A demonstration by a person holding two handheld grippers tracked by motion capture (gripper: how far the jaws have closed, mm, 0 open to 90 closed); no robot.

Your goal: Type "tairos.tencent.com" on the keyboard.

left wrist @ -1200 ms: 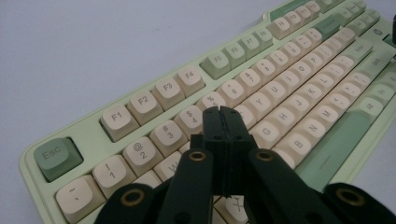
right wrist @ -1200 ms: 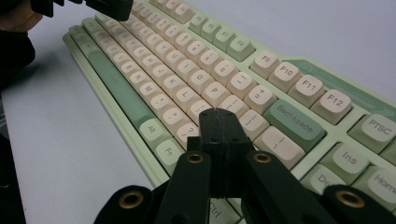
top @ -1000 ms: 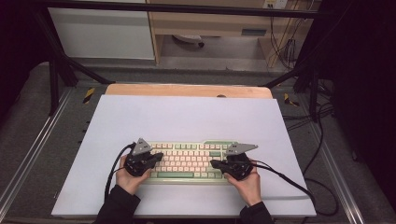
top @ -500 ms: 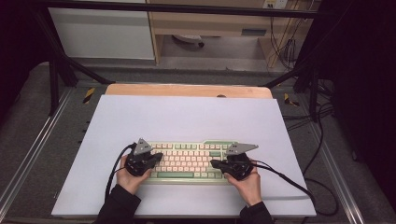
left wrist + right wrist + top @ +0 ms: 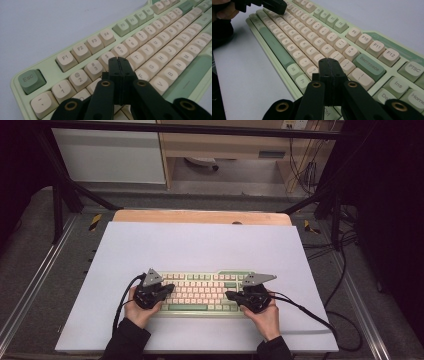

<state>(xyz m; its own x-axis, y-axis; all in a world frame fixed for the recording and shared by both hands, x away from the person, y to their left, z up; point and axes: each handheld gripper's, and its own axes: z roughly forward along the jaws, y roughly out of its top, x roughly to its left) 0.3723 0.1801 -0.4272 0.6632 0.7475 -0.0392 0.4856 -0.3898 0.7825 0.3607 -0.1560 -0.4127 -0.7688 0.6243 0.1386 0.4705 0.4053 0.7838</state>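
A lab or test bench, not a home. A wooden table (image 5: 200,216) under a plain white sheet (image 5: 200,250) sits inside a black metal frame (image 5: 60,195) w/ rails along both sides. Loose black cables (image 5: 340,270) trail over the grey floor at right, and more hang by a wall socket (image 5: 290,124) at the back (top edge). Yellow-black hazard tape (image 5: 95,221) marks the table corners. Surroundings are dark.
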